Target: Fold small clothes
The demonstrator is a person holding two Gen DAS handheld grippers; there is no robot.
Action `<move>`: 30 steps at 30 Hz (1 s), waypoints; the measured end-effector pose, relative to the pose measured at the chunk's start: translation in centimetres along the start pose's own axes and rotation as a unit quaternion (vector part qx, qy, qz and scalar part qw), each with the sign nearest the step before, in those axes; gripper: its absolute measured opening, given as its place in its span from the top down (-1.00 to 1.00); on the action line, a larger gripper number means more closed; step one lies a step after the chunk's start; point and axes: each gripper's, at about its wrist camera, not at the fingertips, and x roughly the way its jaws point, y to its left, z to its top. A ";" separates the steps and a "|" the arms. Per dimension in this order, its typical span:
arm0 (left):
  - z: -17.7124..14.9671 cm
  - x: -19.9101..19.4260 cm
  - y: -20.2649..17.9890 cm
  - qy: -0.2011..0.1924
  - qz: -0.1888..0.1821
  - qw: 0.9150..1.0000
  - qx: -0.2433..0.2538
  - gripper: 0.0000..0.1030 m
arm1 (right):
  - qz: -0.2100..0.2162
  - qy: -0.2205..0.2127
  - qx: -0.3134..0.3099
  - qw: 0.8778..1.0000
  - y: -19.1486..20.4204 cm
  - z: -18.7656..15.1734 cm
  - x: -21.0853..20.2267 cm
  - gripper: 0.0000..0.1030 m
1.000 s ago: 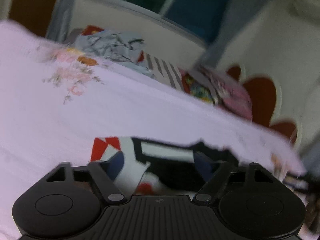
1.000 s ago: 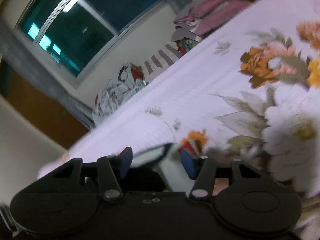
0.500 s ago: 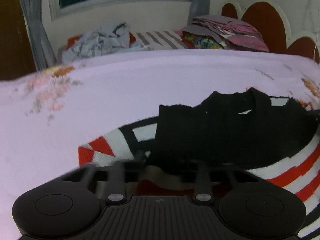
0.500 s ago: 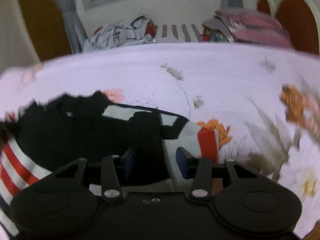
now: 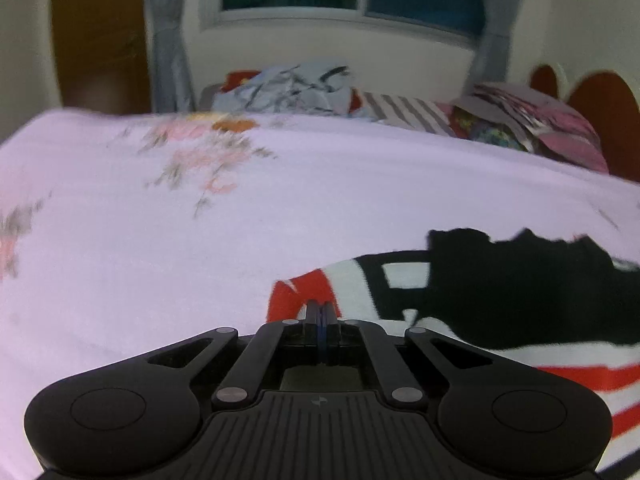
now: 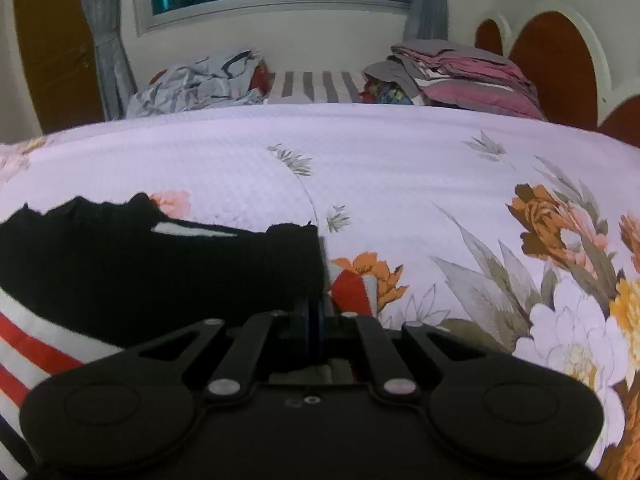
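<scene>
Bed (image 6: 248, 160): carrying the garment (image 6: 120, 272) near its near edge.
Garment: lying spread, black panel over red and white stripes; no finished fold showing, folding judged barely begun.
Left gripper (image 5: 320, 312): pressing together on the garment's left corner.
Right gripper (image 6: 314, 312): pinching its right edge.

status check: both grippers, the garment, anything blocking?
Left hand-held gripper just closed at garment's red-white edge. Right hand-held gripper just closed at its opposite edge. Garment spread on bedspread. Nothing in the way.
</scene>
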 end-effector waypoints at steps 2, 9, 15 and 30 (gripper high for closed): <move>0.3 -0.9 0.1 -0.002 -0.041 0.999 -0.010 0.95 | -0.001 -0.003 -0.002 1.000 0.1 0.0 -0.3 0.81; 2.6 -1.4 -1.9 -0.016 -0.108 0.994 -0.004 -0.58 | 0.020 -0.020 0.020 0.999 -0.3 1.3 -1.6 0.51; 2.7 2.4 -4.2 0.076 -0.098 0.991 0.052 0.05 | -0.003 0.016 0.006 1.000 0.7 1.6 0.0 0.54; -1.6 -1.6 -4.5 -0.022 0.023 0.997 0.076 0.93 | -0.049 -0.010 -0.046 0.998 2.3 0.0 0.2 0.88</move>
